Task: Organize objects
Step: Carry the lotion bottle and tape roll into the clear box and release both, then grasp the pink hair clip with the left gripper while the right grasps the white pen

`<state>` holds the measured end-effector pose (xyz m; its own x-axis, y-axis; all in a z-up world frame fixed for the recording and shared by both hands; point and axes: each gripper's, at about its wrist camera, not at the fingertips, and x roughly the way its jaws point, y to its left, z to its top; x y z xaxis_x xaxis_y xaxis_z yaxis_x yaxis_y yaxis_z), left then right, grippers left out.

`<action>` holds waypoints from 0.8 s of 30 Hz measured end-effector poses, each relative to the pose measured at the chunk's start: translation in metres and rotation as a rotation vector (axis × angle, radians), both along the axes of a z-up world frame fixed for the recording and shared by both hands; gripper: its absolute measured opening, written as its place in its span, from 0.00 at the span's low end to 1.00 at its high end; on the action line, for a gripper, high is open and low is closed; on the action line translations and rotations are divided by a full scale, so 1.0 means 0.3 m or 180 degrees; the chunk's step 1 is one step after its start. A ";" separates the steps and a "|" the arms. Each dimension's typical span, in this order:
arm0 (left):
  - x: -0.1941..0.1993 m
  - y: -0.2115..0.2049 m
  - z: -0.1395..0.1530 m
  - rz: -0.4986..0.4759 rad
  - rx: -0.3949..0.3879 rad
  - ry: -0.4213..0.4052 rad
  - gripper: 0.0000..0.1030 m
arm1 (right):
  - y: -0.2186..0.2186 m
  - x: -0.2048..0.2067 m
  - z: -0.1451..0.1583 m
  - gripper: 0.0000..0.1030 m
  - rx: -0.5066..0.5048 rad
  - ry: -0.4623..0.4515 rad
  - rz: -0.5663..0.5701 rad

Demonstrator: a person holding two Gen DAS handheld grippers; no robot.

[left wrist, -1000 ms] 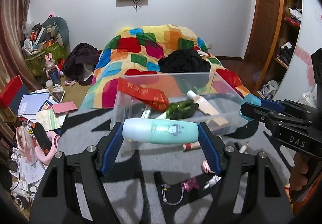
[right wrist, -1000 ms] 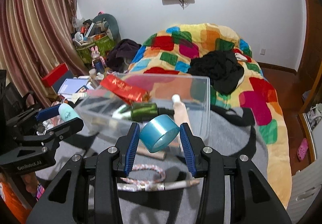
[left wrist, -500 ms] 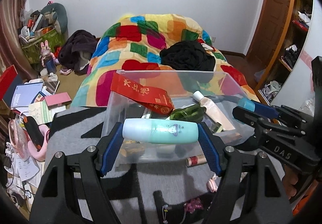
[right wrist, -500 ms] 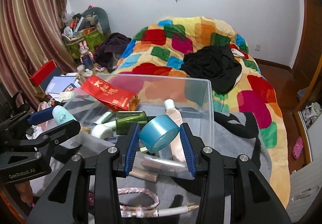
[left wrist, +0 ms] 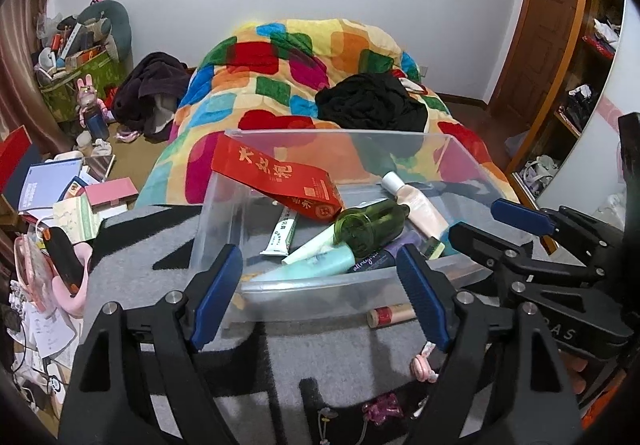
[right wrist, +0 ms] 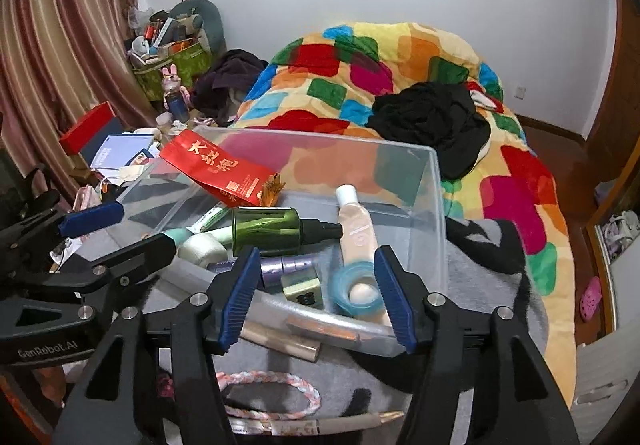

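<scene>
A clear plastic bin [left wrist: 224,221] [right wrist: 434,205] stands on a grey blanket. It holds a red packet [left wrist: 276,175] [right wrist: 218,169], a green bottle [left wrist: 370,223] [right wrist: 266,231], a pink bottle [left wrist: 416,205] [right wrist: 356,229], the mint bottle [left wrist: 320,263] and the blue tape roll [right wrist: 354,291]. My left gripper [left wrist: 320,297] is open and empty over the bin's near wall. My right gripper [right wrist: 316,299] is open and empty over the bin's near right corner, above the tape roll.
On the blanket before the bin lie a lipstick tube [left wrist: 390,313] [right wrist: 280,341], a braided cord [right wrist: 272,393], a pen [right wrist: 320,425] and pink trinkets [left wrist: 422,365]. A bed with a colourful quilt [left wrist: 304,85] lies behind. Papers and boxes [left wrist: 68,193] crowd the left.
Both grippers moved forward over the bin and opened. The mint bottle dropped from the left gripper into the bin. The blue tape roll dropped from the right gripper into the bin.
</scene>
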<state>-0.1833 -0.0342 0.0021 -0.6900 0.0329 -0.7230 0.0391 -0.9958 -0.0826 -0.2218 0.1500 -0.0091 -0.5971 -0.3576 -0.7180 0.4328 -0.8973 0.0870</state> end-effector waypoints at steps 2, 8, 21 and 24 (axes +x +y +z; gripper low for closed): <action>0.012 0.003 0.010 -0.0020 0.0014 0.0016 0.77 | 0.010 0.017 0.009 0.54 -0.0007 0.0012 0.0024; 0.085 0.021 0.026 -0.0127 0.0025 0.0048 0.80 | 0.070 0.088 0.025 0.57 0.0034 0.0094 0.0096; 0.241 0.097 -0.138 -0.0477 -0.0279 -0.0381 0.80 | 0.134 0.248 -0.119 0.69 0.0676 0.0114 0.0603; 0.256 0.090 -0.184 -0.0449 -0.0255 -0.0507 0.80 | 0.117 0.254 -0.147 0.71 0.0772 0.0101 0.0746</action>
<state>-0.1064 -0.0071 -0.0532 -0.5596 0.0591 -0.8267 -0.0949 -0.9955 -0.0070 -0.1457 0.1850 -0.0532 -0.5423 -0.3089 -0.7814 0.6288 -0.7660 -0.1337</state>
